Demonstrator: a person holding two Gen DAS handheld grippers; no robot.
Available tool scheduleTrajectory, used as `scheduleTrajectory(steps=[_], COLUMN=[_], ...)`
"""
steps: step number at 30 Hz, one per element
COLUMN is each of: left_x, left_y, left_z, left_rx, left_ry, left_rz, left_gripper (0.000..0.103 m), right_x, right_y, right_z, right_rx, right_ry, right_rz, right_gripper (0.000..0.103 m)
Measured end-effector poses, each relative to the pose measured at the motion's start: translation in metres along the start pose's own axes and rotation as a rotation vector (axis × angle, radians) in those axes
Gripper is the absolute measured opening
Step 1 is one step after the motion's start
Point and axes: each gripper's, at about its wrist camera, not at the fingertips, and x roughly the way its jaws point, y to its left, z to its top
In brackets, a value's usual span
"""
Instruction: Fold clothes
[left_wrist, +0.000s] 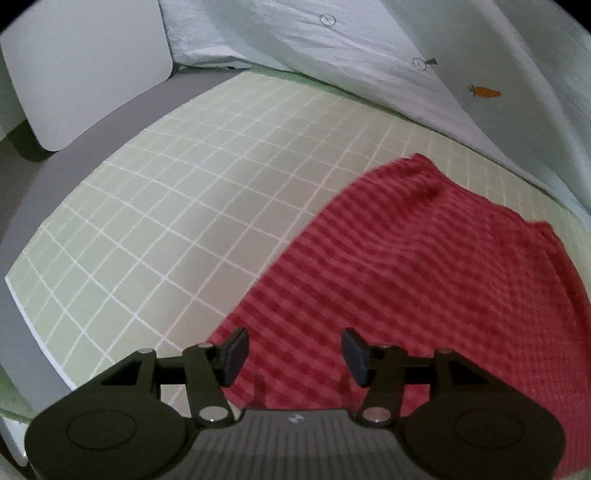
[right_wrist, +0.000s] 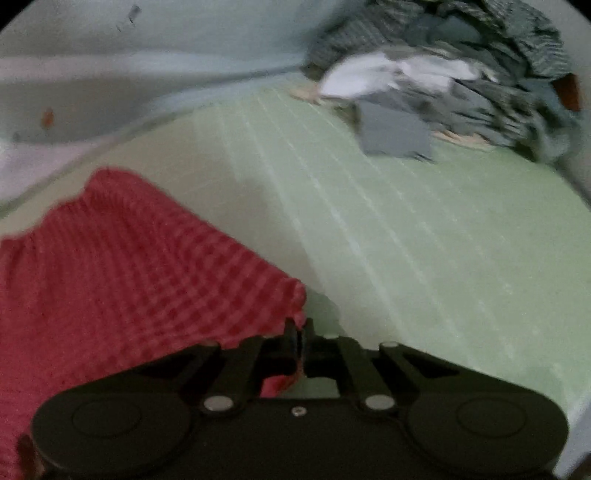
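Note:
A red checked cloth (left_wrist: 424, 258) lies spread on a pale green grid mat (left_wrist: 166, 206). My left gripper (left_wrist: 293, 356) is open just above the cloth's near left edge, with cloth showing between its fingers. In the right wrist view the same red cloth (right_wrist: 122, 266) fills the lower left. My right gripper (right_wrist: 299, 339) is shut on the cloth's near right corner, with red fabric pinched between the pads. The right wrist view is blurred.
A heap of grey and white clothes (right_wrist: 443, 81) sits at the mat's far right. A pale sheet with a carrot print (left_wrist: 480, 74) borders the mat's far side. A white board (left_wrist: 81, 74) stands at the far left. The green mat (right_wrist: 424, 240) stretches to the right.

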Motion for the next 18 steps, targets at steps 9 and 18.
scheduleTrajectory(steps=[9, 18], left_x=[0.029, 0.059], left_y=[-0.008, 0.023], left_z=[0.018, 0.019], left_rx=[0.045, 0.018], left_ry=[0.043, 0.141], left_rz=[0.013, 0.087], left_gripper=[0.075, 0.083], right_x=[-0.013, 0.016], right_y=[0.051, 0.107], right_z=[0.022, 0.025], right_rx=[-0.198, -0.31], right_ry=[-0.125, -0.053], right_rz=[-0.005, 0.071], right_gripper=[0.094, 0.099])
